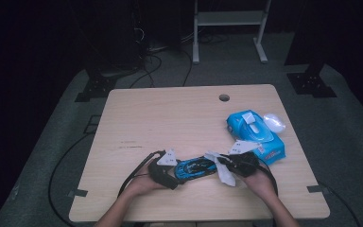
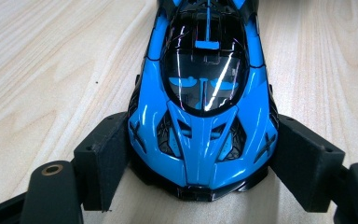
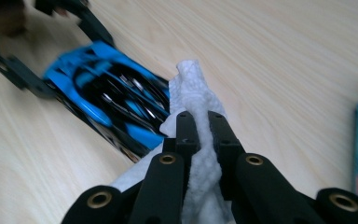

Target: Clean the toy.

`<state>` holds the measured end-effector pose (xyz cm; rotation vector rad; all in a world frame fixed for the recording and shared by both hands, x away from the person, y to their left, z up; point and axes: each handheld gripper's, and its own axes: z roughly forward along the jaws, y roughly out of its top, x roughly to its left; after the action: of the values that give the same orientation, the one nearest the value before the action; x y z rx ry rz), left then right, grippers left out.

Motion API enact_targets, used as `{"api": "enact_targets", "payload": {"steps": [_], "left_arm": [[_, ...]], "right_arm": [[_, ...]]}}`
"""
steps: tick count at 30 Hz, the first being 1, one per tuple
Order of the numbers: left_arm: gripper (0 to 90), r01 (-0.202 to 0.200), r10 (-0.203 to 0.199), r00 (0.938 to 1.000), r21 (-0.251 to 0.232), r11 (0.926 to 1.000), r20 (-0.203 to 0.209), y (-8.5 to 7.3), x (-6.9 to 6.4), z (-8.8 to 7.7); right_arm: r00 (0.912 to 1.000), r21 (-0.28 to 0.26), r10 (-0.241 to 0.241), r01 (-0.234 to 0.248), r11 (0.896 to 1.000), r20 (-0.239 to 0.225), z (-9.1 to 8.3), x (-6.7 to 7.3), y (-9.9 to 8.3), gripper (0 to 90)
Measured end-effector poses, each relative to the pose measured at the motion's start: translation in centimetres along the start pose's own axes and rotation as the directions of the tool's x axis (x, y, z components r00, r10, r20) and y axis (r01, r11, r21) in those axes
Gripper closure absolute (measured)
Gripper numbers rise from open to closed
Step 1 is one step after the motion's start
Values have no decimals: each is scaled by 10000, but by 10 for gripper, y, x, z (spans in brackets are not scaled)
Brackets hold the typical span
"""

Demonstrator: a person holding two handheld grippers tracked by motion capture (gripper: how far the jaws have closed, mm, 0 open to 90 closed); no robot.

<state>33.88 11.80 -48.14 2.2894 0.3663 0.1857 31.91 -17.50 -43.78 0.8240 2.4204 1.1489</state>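
A blue and black toy car is seen lying on the wooden worktop, near its front edge, between the two hands. In the left gripper view the car is clamped at its nose by the left tool, one black pad pressed against each front flank, with the wheels resting on the wood. In the high view the left tool is held at the car's left end and the right tool at its right end. A white wipe is pinched between the pads of the right tool, whose jaws are drawn together on the crumpled cloth; the wipe is bunched upward past the fingertips and hangs below them, and its edge lies against the rear of the car. In the high view the wipe is spread on the worktop just beside the car's right end. A blue pack of wipes is set farther right, with its lid flap raised, apart from the car.
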Motion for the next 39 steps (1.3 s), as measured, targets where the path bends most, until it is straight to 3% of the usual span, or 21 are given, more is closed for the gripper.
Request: {"api": "enact_targets", "payload": {"steps": [3, 5, 8, 9, 13, 19, 22, 26, 29, 32, 35, 39], "left_arm": [[241, 3, -3, 10000, -1, 10000, 2, 0, 0, 0], [241, 3, -3, 10000, -3, 10000, -1, 0, 0, 0], [241, 36, -36, 10000, -24, 10000, -8, 0, 0, 0], [241, 1, -1, 10000, -7, 10000, -1, 0, 0, 0], [241, -13, 13, 10000, -6, 10000, 11, 0, 0, 0], [241, 65, -65, 10000, -26, 10000, 8, 0, -1, 0], [241, 55, -55, 10000, -29, 10000, 8, 0, 0, 0], [241, 51, -51, 10000, -28, 10000, 10, 0, 0, 0], [241, -7, 8, 10000, -17, 10000, 11, 0, 0, 0], [241, -14, 14, 10000, -14, 10000, 15, 0, 0, 0], [241, 87, -87, 10000, -55, 9999, 4, 0, -1, 0], [241, 56, -56, 10000, -29, 10000, 4, 0, -1, 0]], "right_arm": [[9988, 249, -411, 418, 9988, -277, 9, 10, 2, 840], [9982, 492, -549, 559, 9972, -222, 13, 13, -3, 838], [9991, 231, -290, 297, 9993, -294, 10, 9, -8, 838], [9992, 344, -394, 395, 9986, -50, 9, 8, -7, 838], [9997, 358, -218, 214, 9991, 112, 4, 4, -4, 838], [9962, -13, -720, 720, 9974, -495, 17, 23, 12, 838], [9917, 61, -998, 1006, 9949, -812, 27, 34, 17, 838], [9897, 231, -1092, 1117, 9935, -921, 34, 35, 14, 838], [9926, 582, -1185, 1199, 9911, -275, 27, 27, 6, 838], [9962, 505, -834, 846, 9951, -252, 22, 21, 3, 839], [9930, -33, -891, 891, 9960, -778, 26, 31, 11, 838], [9798, -22, -1522, 1532, 9882, -1297, 41, 51, 22, 838]]}}
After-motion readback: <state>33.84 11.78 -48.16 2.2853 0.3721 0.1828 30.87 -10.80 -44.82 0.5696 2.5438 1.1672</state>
